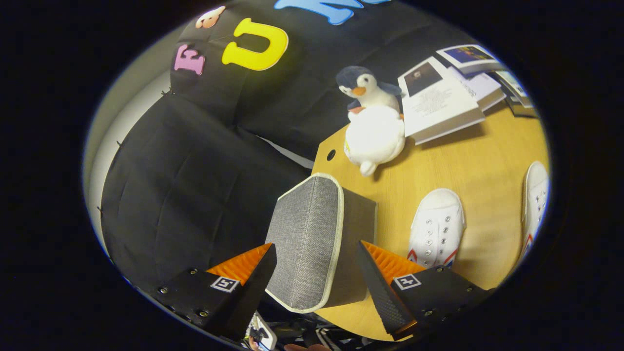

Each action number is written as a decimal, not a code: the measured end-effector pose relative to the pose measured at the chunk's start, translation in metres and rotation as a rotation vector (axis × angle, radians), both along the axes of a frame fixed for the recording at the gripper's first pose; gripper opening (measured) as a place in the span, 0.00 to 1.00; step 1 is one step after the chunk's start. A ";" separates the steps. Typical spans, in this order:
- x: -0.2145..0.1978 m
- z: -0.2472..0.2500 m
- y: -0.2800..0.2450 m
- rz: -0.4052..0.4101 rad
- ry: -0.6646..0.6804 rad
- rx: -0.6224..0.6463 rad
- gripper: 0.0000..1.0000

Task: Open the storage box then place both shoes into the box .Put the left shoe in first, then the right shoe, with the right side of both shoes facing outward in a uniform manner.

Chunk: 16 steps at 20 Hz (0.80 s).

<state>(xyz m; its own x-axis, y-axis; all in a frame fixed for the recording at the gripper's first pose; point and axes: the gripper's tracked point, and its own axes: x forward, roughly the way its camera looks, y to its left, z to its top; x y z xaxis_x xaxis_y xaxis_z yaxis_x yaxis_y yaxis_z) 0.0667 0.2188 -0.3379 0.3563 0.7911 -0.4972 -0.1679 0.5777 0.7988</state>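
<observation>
Fingers [317,273] spread around grey storage box [312,239], seemingly untouched; penguin toy [373,124], books [441,105], shoes [436,226] beyond.

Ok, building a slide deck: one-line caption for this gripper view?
Open gripper straddles the closed grey fabric storage box on the wooden table, two white sneakers waiting beside it.

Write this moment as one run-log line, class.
gripper: jaws open astride closed grey storage box, not pressing | lid: closed | two white shoes on table beside box | boxed: none
</observation>
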 end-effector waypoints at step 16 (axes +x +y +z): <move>0.006 -0.019 0.039 -0.005 0.168 0.234 0.46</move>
<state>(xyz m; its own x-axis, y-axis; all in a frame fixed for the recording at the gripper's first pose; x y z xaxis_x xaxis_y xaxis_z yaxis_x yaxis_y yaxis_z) 0.0724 0.2580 -0.3570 0.2886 0.8898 -0.3536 -0.0196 0.3747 0.9269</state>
